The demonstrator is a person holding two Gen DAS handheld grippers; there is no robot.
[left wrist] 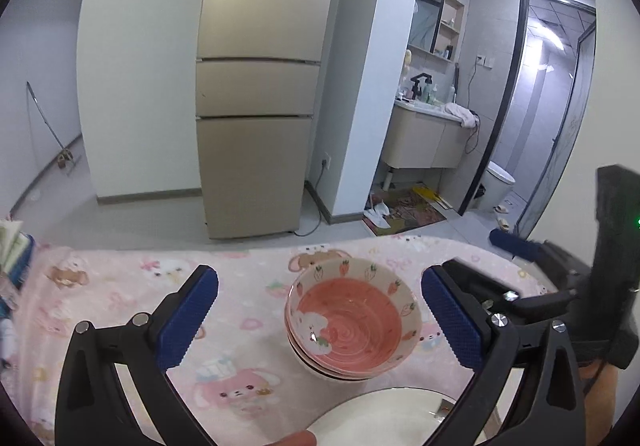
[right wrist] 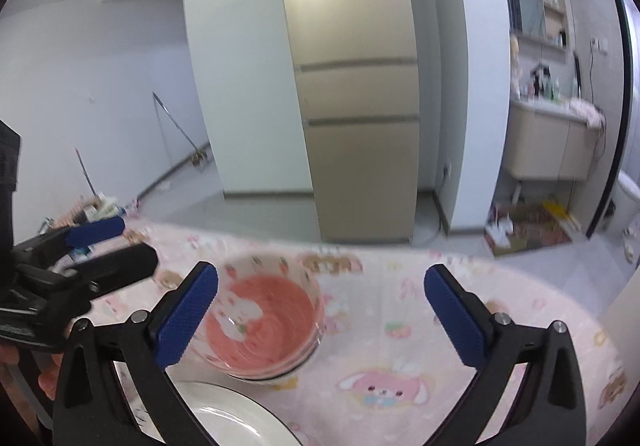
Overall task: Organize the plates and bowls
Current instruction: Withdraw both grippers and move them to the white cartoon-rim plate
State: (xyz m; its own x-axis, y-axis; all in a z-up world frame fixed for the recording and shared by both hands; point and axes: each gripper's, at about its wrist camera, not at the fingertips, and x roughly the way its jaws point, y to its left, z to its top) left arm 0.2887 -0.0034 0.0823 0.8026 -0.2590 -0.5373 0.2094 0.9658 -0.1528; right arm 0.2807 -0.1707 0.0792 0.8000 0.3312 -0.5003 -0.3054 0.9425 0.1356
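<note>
Two grippers hang over the tabletop [left wrist: 120,286], and both are spread wide with nothing between their blue pads. The left gripper [left wrist: 320,310] frames the bowls [left wrist: 352,320] from above; the right gripper [right wrist: 320,310] is further to the right, so the bowls sit just inside its left finger in its own view.

As far as I can judge, the stacking of bowls is done or nearly so. The pink bowls sit nested one in another, at least three rims showing at the near edge in the left view (the right view is blurred and shows the layers less clearly). They stand mouth up on the pink cartoon cloth, toward the far edge of the tabletop, with the top one slightly tilted so its opening leans a little toward the camera. Being round, the stack has no long axis across the tabletop; its axis runs up and down.

A white plate [left wrist: 384,418] lies just near of the bowls, close to them but whether touching I cannot tell. It lies flat, face up, partly cut off by the bottom of both views, so I cannot say if more plates lie under it.

What is left, I judge, is the plate: whether it needs shifting or pairing with others is not shown.
</note>
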